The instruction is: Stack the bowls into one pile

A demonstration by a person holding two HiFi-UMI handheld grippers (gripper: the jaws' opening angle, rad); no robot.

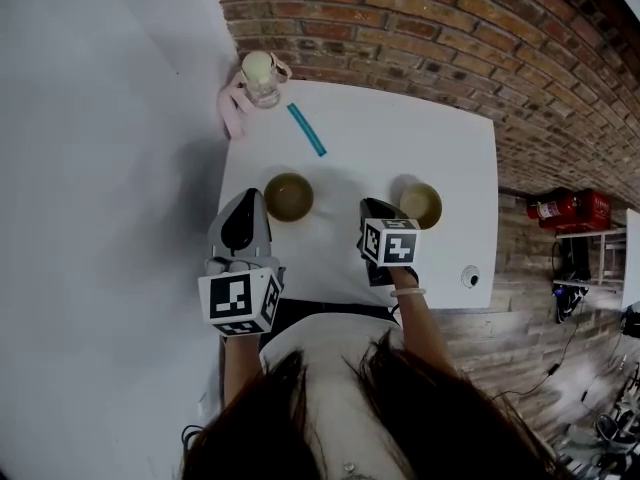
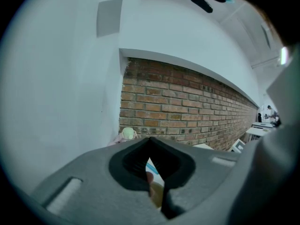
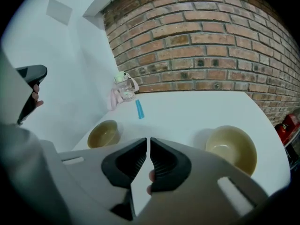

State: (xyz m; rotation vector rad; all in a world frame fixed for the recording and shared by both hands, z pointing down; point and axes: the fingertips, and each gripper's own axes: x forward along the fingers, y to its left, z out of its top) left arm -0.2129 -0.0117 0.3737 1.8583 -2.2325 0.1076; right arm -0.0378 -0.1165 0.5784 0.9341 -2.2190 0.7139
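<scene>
A white desk [image 1: 440, 148] is seen from above, set against a red brick wall [image 1: 420, 28]. Two tan bowls are placed on it, well apart and not stacked. One bowl [image 1: 288, 196] is set near the desk's left edge, about halfway between the near and far edges. The other bowl [image 1: 421, 205] is set toward the right edge, at the same depth. Both are upright and appear empty.

The left claw [image 1: 248, 208] is held over the left edge, just beside the first bowl on its near side. In the left gripper view its jaws are seen closed tip to tip [image 2: 150, 139], with nothing gripped. Only a sliver of desk and something tan show through the gap behind the tips.

The right claw [image 1: 378, 213] is held between the two bowls, closer to the right-hand one. Its jaws are drawn to a thin slit [image 3: 148, 142] — nothing is caught between them.

At the far left corner a clear lidded bottle [image 1: 260, 76] is stood against a pink cloth [image 1: 234, 110]. A blue stick [image 1: 306, 129] is laid beside them.
</scene>
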